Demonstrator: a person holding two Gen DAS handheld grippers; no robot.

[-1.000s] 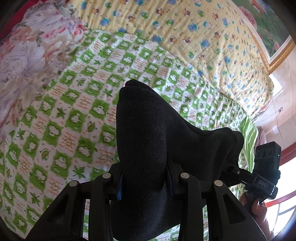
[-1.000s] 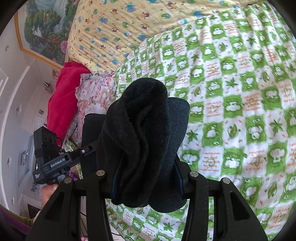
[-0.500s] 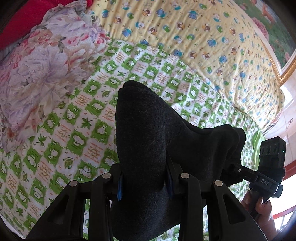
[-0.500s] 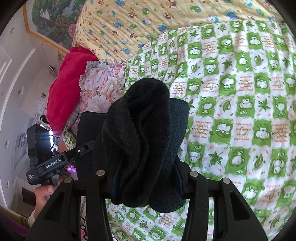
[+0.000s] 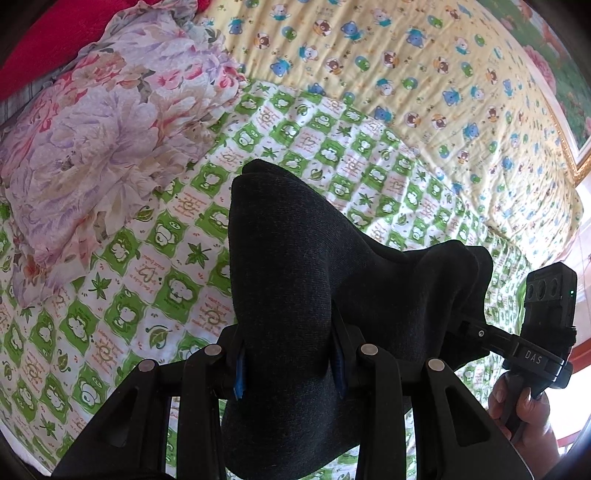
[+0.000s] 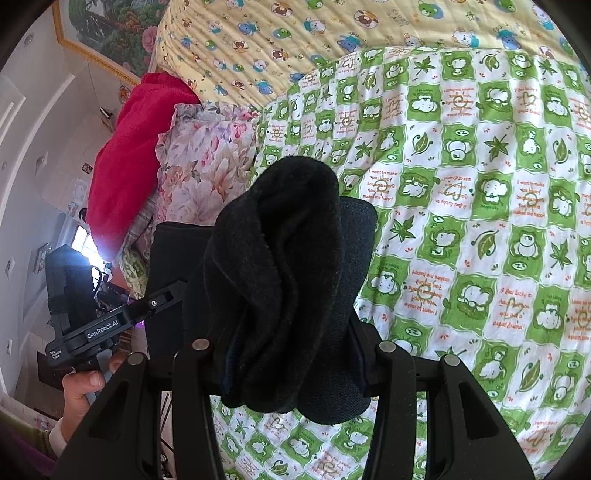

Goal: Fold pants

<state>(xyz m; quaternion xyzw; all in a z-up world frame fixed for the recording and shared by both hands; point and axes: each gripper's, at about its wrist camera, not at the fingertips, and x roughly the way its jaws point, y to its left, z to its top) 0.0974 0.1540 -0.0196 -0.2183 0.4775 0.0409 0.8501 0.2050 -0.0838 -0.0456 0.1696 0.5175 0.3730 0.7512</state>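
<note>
— Green-and-white checked cover (image 5: 122, 258) over most of the bed, a yellow quilt (image 5: 424, 74) with small bears behind it. What else?

— Floral cloth (image 5: 92, 147) bunched at one side of the bed, touching a red blanket (image 6: 129, 158) beyond it. A framed painting (image 6: 110, 33) hangs on the wall above.

— Where are the pants?

— Dark pants (image 5: 295, 280) are held up off the cover, stretched between both grippers. In the left view the fabric rises in a smooth hump and runs across to the other tool. In the right view it is bunched in thick folds (image 6: 291, 266).

— And the grippers?

— Left gripper (image 5: 288, 365) is clamped on the pants, blue pads pressed into the cloth on either side. Right gripper (image 6: 291, 365) is likewise closed on a thick wad of pants. A hand (image 5: 524, 417) grips the right tool's handle; another hand (image 6: 81, 391) grips the left's.
</note>
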